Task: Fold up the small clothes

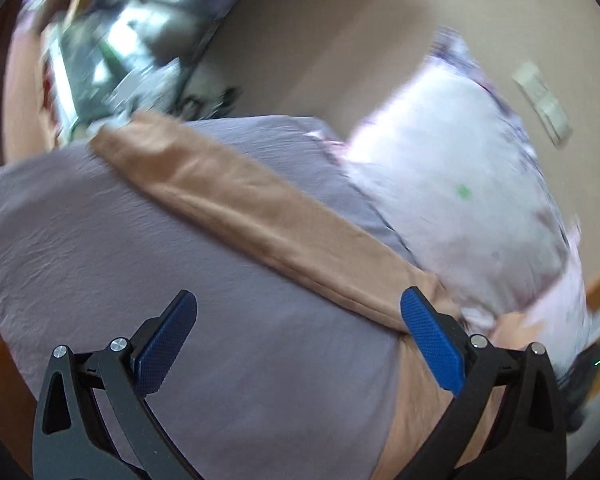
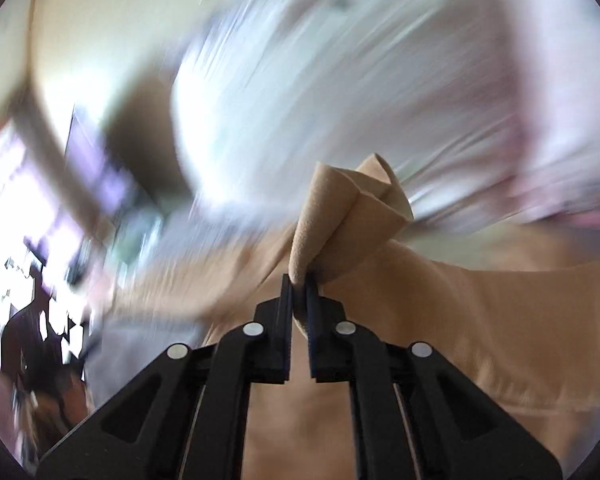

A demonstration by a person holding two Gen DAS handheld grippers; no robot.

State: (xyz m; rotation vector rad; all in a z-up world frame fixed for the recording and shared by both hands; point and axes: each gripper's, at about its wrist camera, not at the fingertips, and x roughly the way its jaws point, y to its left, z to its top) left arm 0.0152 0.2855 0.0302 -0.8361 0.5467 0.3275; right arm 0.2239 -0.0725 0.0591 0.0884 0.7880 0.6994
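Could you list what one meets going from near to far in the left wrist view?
Left gripper with open jaws → grey-lilac bedsheet → tan garment lying diagonally → white patterned pillow → beige wall.

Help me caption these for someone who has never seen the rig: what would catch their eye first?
Likely first the tan garment bunched into a peak and pinched in the shut right gripper, centre of the right wrist view. Next, in the left wrist view, the same tan cloth runs as a long diagonal band across the lilac bedsheet, with the open left gripper and its blue pads low in frame. A pale pillow lies upper right.
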